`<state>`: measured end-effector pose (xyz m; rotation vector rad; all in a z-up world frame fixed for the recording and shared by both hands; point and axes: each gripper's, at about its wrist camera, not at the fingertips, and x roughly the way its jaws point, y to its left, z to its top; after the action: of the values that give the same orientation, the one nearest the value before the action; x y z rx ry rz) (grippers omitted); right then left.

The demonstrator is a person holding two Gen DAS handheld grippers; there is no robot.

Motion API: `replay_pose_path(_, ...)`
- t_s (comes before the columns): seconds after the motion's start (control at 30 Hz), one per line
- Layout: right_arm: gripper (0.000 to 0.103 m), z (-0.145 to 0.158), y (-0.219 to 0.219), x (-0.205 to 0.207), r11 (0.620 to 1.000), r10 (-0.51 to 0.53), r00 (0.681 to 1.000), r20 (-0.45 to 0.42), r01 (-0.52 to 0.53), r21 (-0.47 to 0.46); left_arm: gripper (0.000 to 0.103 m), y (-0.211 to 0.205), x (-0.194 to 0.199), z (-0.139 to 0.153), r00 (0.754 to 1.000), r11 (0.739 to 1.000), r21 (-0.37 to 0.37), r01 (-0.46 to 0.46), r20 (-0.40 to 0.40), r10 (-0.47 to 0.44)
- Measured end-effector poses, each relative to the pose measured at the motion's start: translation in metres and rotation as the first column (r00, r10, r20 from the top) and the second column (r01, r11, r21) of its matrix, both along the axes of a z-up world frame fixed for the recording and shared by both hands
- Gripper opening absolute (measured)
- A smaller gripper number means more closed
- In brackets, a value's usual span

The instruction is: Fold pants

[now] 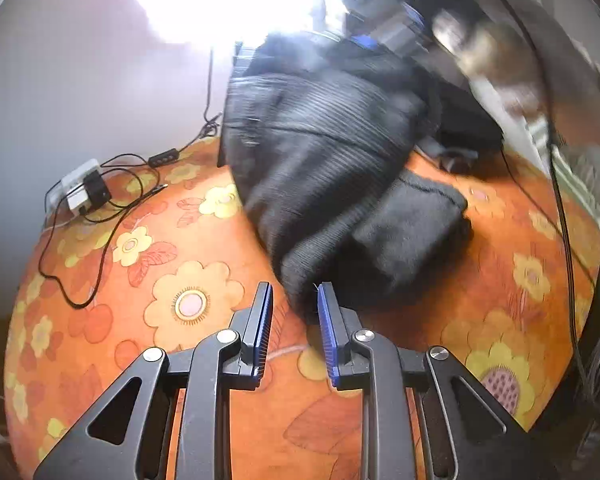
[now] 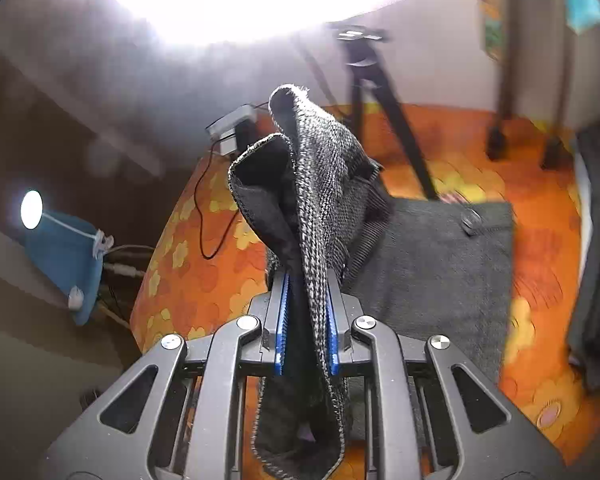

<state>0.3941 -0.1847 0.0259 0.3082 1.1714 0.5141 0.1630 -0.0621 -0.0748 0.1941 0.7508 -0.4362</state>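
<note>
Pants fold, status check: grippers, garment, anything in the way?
Right gripper shut on pants. Left gripper empty, jaws narrow, at pants edge. Cable on cover, clear of the fold.

My left wrist camera and my right wrist camera both look steeply down, close over the same orange floral carpet (image 1: 172, 280).

I am working in a lived-in home room: an orange floral bedspread (image 1: 172, 280) covers the surface below my grippers, a power strip with chargers (image 1: 80, 194) and trailing cables (image 1: 112, 216) lies at its edge, and a camera tripod (image 2: 376, 92) stands by the pale wall (image 1: 60, 60).
</note>
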Motion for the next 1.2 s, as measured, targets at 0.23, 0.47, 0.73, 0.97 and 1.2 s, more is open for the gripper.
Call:
replay_pose_path(0.23,0.016,-0.042,-0.070,-0.018,0.990,-0.125,0.990,-0.067,0.129,0.057,0.021,-0.011,0.028,0.001,0.998,0.995,-0.093,-0.023,-0.053,0.018)
replay_pose_path(0.47,0.015,-0.090,-0.113,-0.023,0.971,-0.207,0.966,-0.153,0.222,0.091,0.021,-0.037,0.045,-0.028,0.990,0.995,-0.105,0.006,-0.142,-0.021)
replay_pose_path(0.73,0.015,-0.126,-0.141,-0.019,0.949,-0.257,0.943,-0.213,0.288,0.130,0.021,-0.051,0.040,-0.055,0.972,0.994,-0.095,0.056,-0.222,-0.076)
replay_pose_path(0.97,0.032,-0.107,-0.151,-0.037,0.955,-0.265,0.950,-0.166,0.282,0.088,0.021,-0.047,0.032,-0.034,0.976,0.985,-0.158,0.069,-0.194,-0.100)
replay_pose_path(1.2,0.051,-0.105,-0.133,-0.070,0.969,-0.248,0.962,-0.116,0.245,-0.041,0.021,-0.044,0.034,-0.023,0.985,0.983,-0.176,0.056,-0.150,-0.083)
